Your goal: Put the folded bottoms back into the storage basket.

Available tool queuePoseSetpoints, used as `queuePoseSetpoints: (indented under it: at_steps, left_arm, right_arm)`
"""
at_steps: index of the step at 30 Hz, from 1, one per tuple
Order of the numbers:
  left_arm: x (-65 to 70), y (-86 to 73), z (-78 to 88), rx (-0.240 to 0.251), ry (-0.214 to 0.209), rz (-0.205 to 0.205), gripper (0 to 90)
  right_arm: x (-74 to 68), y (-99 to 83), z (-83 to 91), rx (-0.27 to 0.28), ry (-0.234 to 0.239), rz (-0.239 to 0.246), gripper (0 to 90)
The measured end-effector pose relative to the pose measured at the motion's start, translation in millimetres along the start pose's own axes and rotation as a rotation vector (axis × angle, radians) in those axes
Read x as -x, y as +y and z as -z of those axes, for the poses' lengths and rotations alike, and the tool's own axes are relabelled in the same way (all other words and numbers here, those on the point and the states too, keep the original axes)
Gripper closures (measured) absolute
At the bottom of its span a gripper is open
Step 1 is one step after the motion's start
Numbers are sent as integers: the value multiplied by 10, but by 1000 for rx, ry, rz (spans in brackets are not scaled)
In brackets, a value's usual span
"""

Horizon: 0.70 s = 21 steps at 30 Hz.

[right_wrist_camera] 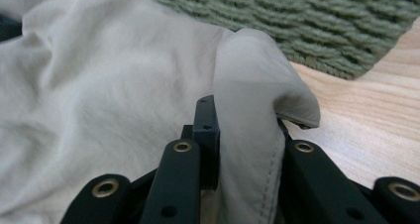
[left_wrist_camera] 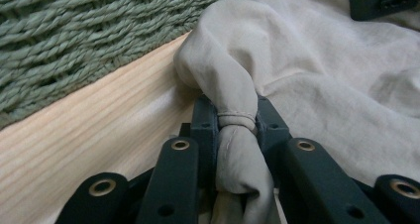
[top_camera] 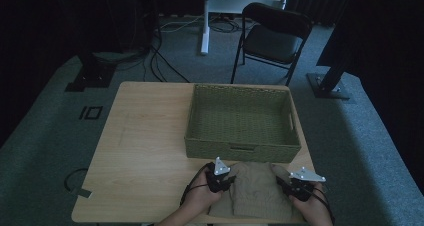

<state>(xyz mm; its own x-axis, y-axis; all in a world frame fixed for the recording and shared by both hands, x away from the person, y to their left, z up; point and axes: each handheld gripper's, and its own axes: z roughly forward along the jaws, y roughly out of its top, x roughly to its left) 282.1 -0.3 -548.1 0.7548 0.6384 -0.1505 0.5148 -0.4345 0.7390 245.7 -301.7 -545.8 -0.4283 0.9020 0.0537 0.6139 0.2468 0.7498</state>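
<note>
Cloth (top_camera: 256, 188) lies on bench (top_camera: 145, 136) before basket (top_camera: 240, 148), each hand-held gripper, left (top_camera: 226, 178) and right (top_camera: 285, 182), clamped on a corner. Right bite looks shallow, probably; uneven lift could slip it.

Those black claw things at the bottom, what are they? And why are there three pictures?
They are grabbing tools. A person holds one in each hand: the left gripper and the right gripper. The wide picture comes from a camera above the wooden table. The other two come from little cameras riding on each tool, looking along its black fingers. On the table sits a green woven basket, empty inside. In front of it lies a beige cloth. Each tool has pinched a bunched-up bit of that cloth: the left one and the right one.
</note>
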Motion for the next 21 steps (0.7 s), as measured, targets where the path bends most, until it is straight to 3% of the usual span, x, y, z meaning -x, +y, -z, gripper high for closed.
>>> queuePoseSetpoints:
  at_steps: [7,11,15,21]
  left_arm:
    - [-57,146,281,44,-6,-9,782]
    - [-74,176,392,86,1,5,781]
    - [-74,209,489,94,8,-16,780]
    - [-76,301,638,128,6,-13,780]
  right_arm:
    - [-70,151,121,54,55,-24,769]
    - [-127,254,202,85,63,-5,770]
    - [-181,364,294,116,74,12,770]
    - [-212,506,411,154,90,28,770]
